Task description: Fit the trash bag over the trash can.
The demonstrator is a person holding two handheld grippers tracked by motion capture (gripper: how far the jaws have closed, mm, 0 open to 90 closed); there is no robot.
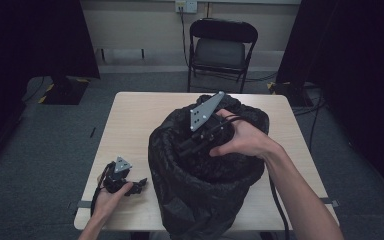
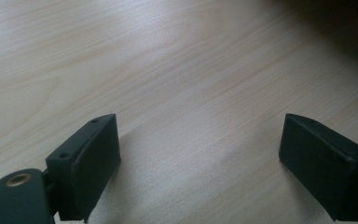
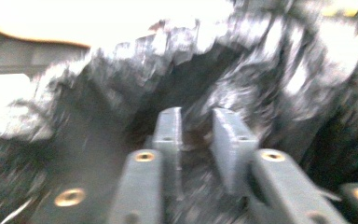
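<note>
High view: black bin bag (image 1: 200,200) stands at the near edge of the wooden table (image 1: 135,120), its mouth rolled open; both grippers are at work around it.
Right gripper (image 1: 187,145): reaches down into the bag's mouth, the hand (image 1: 245,137) wrapped round its body.
Right gripper view: blurred; jaws stand narrow with a slim gap, crinkled bag film (image 3: 242,79) close ahead. I cannot tell whether any film is pinched between them.
Left gripper (image 1: 137,186): lies low on the table just left of the bag, apart from it; jaws wide, bare wood (image 2: 191,70) between them, holding nothing.
Risk, bag tips: it stands at the table's edge and nothing steadies it; a sideways pull from the right gripper could roll it off.
Risk, tear: thin film caught on a jaw corner could rip if lifted hard.
Risk, missed grip: slack film may slip out of a narrow gap.
Risk, cable: the right gripper's cable (image 1: 277,205) hangs beside the bag and could snag it.
Surroundings: folding chair (image 1: 222,47) beyond the far edge, well apart; dark curtains either side.
Obstruction: the bag's rolled rim hides its inside.
</note>
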